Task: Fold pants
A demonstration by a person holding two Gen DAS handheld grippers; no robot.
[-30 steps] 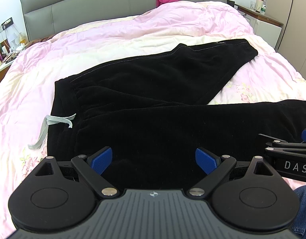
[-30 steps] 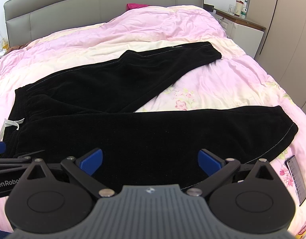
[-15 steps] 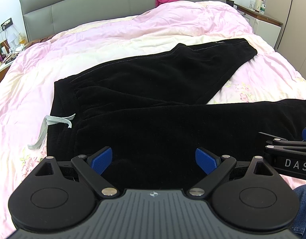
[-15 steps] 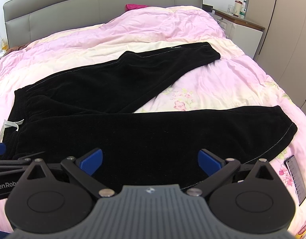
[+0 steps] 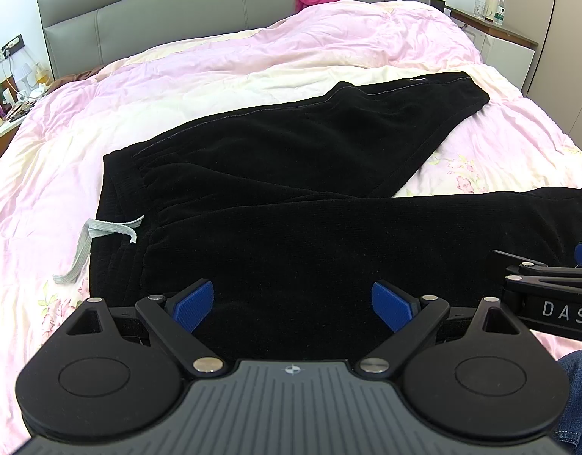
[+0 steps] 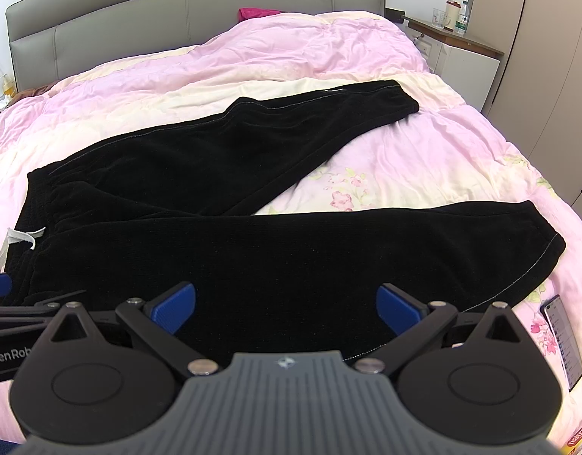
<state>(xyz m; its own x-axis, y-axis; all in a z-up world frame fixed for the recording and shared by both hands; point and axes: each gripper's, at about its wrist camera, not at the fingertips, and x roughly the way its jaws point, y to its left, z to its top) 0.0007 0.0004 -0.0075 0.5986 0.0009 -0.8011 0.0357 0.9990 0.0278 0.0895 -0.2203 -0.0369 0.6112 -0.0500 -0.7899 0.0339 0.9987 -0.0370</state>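
Left wrist view first: I see a bed with a pink and cream quilt [image 5: 253, 72], a grey padded headboard [image 5: 215, 11] and a nightstand [image 5: 507, 41] at the far right. My left gripper [image 5: 292, 301] is spread wide and holds nothing; its blue pads [image 5: 194, 303] hover above black cloth. The black pants [image 5: 291, 197] lie flat in front of it, legs spread in a V toward the right, waistband at the left with a grey drawstring [image 5: 97, 242]. The right gripper [image 5: 548, 288] shows at the right edge.

Right wrist view: the same quilt [image 6: 404, 144], with a phone [image 6: 562, 341] lying on it at the right. My right gripper [image 6: 285, 305] is also wide apart and empty. The pants [image 6: 291, 258] near leg lies just under and ahead of it, its cuff at the right.
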